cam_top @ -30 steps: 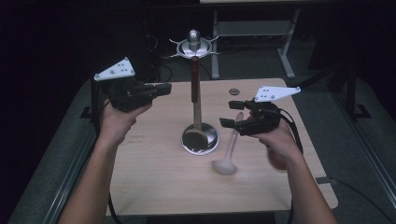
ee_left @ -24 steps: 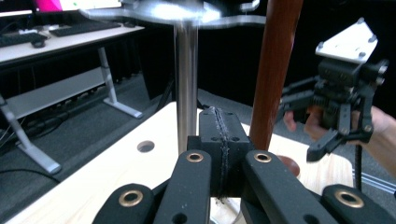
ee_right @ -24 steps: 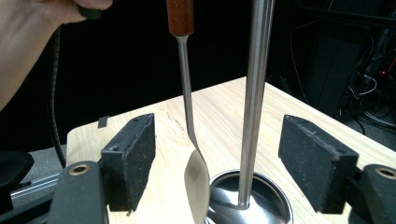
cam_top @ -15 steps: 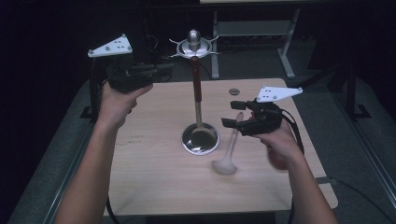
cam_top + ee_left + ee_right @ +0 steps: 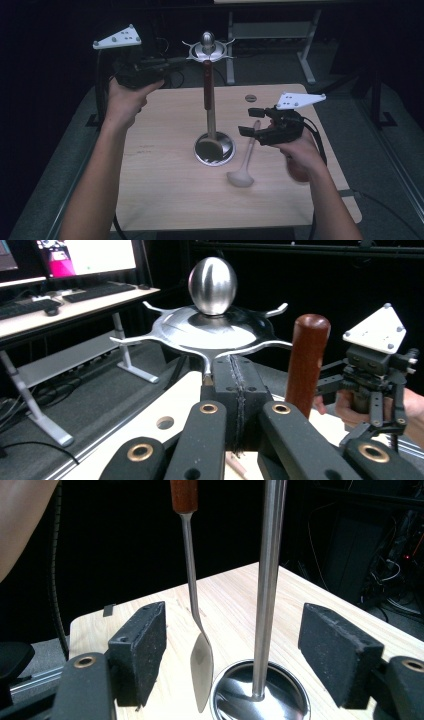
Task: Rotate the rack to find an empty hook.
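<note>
left gripper [image 5: 150,70]: one, raised at the left near the stand's top; pads pressed together, nothing between them.
stand [image 5: 213,150]: one, steel; round base on the table [image 5: 165,190], upright pole, hooked disc with an egg-shaped knob [image 5: 212,285] on top.
spatula [image 5: 207,85]: one, hanging beside the pole; long axis vertical, wooden handle up, flat blade [image 5: 202,675] pointing down, ending just above the base.
ladle [image 5: 245,162]: one, pale, lying flat on the table right of the base; long axis runs near to far, bowl toward the person, handle pointing away toward the right gripper.
right gripper [image 5: 252,121]: one, right of the pole, above the ladle's handle; jaws wide apart, empty, pole and blade seen between them farther off.
hole [image 5: 250,98]: one, round, in the tabletop's far part.
hidden: which hook carries the spatula can't be made out; handle top cut off in the right gripper view; ladle handle's far end is behind the right gripper.
</note>
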